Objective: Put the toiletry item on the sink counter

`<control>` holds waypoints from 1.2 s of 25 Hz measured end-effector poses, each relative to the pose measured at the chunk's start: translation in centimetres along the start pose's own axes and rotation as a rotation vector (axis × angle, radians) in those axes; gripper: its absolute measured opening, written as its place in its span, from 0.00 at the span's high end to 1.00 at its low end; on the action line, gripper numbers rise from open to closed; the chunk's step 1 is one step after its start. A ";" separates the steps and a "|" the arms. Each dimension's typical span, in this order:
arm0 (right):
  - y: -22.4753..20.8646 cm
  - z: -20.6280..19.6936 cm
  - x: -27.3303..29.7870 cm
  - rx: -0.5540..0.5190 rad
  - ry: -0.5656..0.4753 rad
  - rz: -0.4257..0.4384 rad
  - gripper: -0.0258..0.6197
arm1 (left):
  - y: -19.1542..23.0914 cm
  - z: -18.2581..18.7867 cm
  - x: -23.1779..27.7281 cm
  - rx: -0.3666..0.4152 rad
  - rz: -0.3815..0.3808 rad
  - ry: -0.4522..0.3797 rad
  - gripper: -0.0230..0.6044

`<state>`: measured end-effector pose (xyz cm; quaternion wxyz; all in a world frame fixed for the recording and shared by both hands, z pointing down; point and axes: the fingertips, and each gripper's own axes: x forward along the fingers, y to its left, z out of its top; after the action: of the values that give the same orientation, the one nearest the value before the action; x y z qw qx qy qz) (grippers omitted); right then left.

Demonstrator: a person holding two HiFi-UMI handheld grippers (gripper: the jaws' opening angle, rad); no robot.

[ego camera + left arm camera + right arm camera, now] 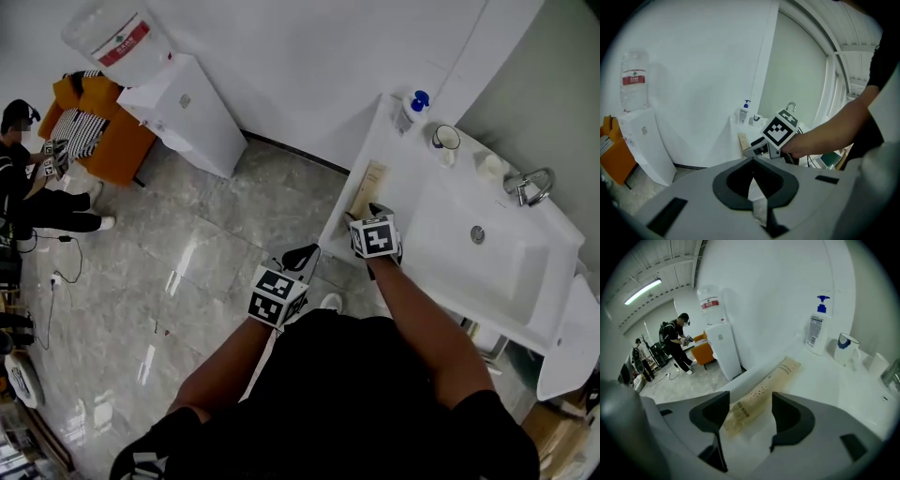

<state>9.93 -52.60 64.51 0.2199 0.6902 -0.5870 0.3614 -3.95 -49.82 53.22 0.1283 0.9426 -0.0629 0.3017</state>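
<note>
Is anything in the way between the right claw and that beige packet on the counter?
Nothing visible. The packet lies flat on the sink counter, its near end between the open jaws of the right gripper; the pump bottle and cup stand farther back.

in the head view the right hand-held gripper (373, 216) hides the near end of the tan packet (368, 186) lying on the surface (394, 157). the soap bottle (816, 331) label is too small to read. the tap (891, 373) is cut off by the right gripper view's edge. the water bottle (108, 37) is cut off by the head view's top.
</note>
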 end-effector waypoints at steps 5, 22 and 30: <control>-0.8 -0.3 0.7 -0.046 0.055 -0.038 0.53 | 0.8 -0.7 -0.2 -0.024 0.007 0.007 0.96; -3.0 -3.0 -1.9 0.153 0.095 0.014 0.85 | -0.2 0.8 1.5 0.017 -0.048 -0.005 0.96; -3.5 -2.9 -6.0 0.276 -0.013 0.062 0.87 | -2.7 1.6 2.7 0.063 -0.122 -0.011 0.96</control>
<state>12.31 -45.81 62.27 0.1080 0.6977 -0.5543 0.4408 -0.32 -47.82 52.96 0.1163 0.9499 0.0038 0.2900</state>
